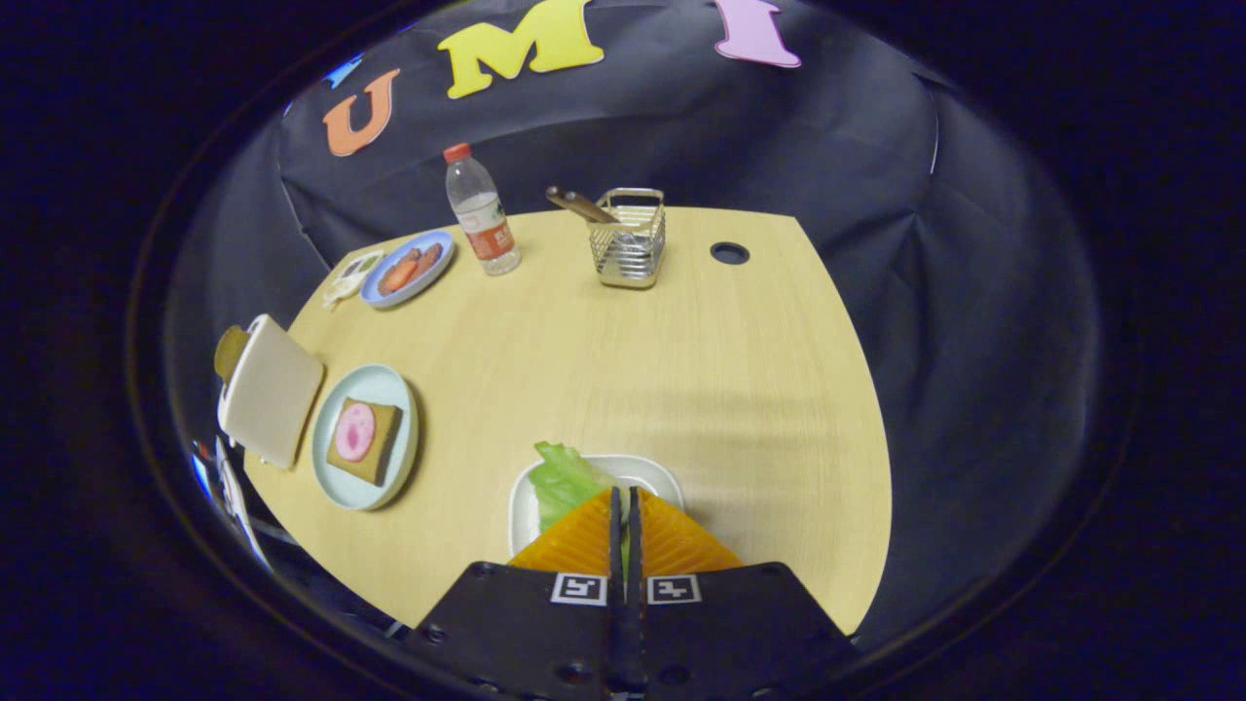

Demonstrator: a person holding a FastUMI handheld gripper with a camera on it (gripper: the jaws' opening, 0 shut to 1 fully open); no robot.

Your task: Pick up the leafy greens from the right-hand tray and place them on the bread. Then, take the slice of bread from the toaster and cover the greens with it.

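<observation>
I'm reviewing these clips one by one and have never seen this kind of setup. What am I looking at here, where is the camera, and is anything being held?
There is no robot arm. A person carries a hand-held two-finger gripper, and the fisheye camera rides on it, looking forward along the fingers.

The fingers are nearly closed over a white tray, and a lettuce leaf sticks out between and just ahead of them; it looks pinched, though the contact itself is hidden.

On the wooden table, beyond the fingers: a pale plate with bread topped by a pink slice, a toaster next to it, then a blue plate of food, a water bottle and a wire basket holding a utensil.
</observation>
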